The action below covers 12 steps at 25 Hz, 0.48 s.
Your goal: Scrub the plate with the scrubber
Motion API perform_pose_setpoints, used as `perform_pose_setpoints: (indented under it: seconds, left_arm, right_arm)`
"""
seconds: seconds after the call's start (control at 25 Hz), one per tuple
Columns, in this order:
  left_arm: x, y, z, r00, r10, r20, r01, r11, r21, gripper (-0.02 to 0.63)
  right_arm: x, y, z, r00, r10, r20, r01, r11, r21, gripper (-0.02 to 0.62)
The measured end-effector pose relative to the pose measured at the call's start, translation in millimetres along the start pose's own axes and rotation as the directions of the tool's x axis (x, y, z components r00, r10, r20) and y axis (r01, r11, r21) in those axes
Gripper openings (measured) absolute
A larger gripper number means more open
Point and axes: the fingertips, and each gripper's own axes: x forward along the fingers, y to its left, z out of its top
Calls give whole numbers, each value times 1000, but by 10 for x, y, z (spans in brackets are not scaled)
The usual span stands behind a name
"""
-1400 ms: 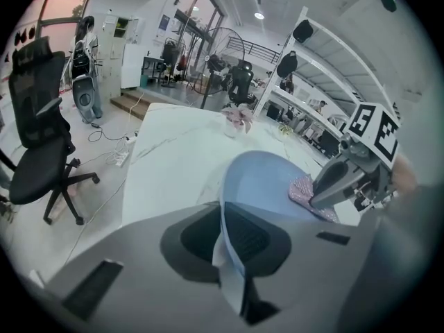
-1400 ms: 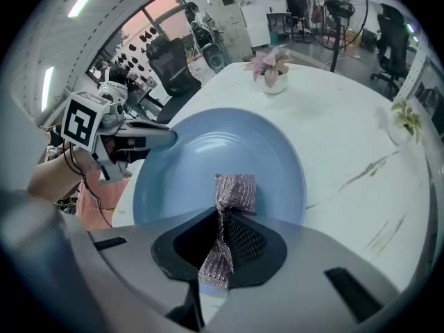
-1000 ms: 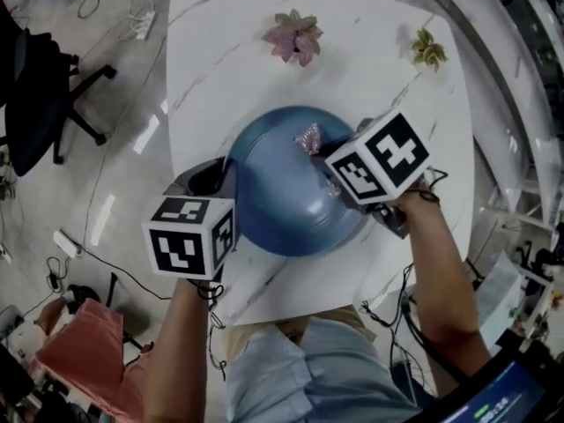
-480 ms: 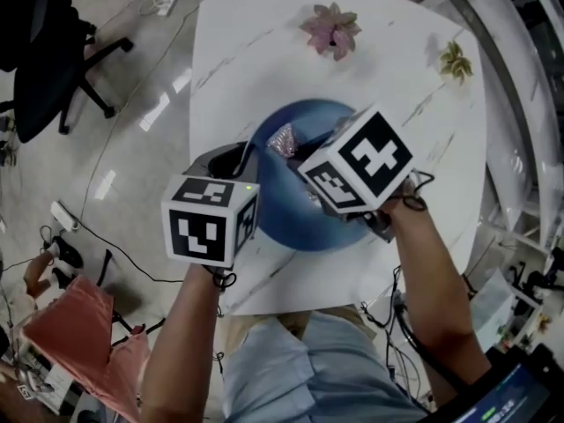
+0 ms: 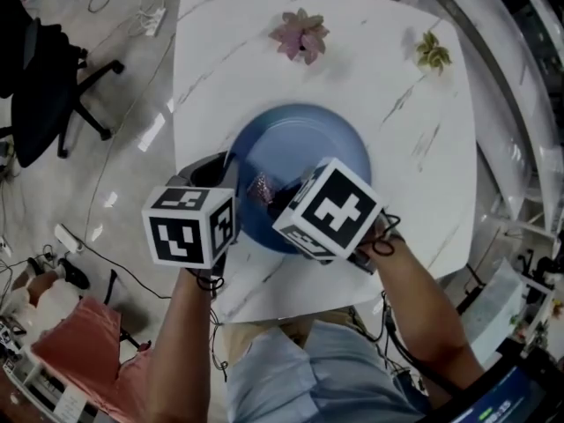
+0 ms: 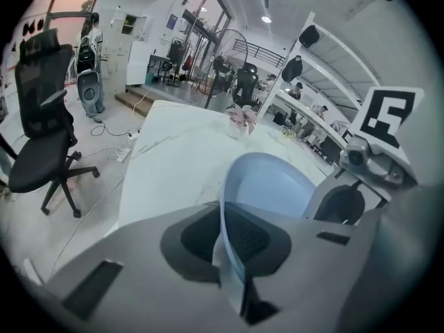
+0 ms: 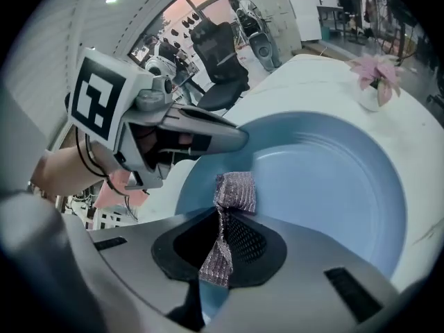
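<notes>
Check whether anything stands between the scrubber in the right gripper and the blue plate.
Nothing visible does. The right gripper pinches the scrubber, whose free end sits directly over the bare inner surface of the plate. The left gripper is clamped on the plate's rim off to one side, clear of the scrubber.

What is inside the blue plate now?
Only the scrubber, pinched in the right gripper, at the left inner side of the plate; the rest of the basin shows bare. From the head view, the right gripper's marker cube covers the plate's near part.
</notes>
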Motion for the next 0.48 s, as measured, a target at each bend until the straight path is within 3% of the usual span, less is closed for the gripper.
perform_pose_setpoints:
  seconds: [0.24,0.48]
  left_arm:
    - [2,7,-6,1000,9,-5,-9,1000,15,23]
    - [0,10,-21,1000,15,-11,-15,999,30,25]
  right_arm:
    - [-116,-62,-330,1000,-13,-5,13,999,39,51]
    - [-317,-345,-568,996,-90,6,89,991,100,52]
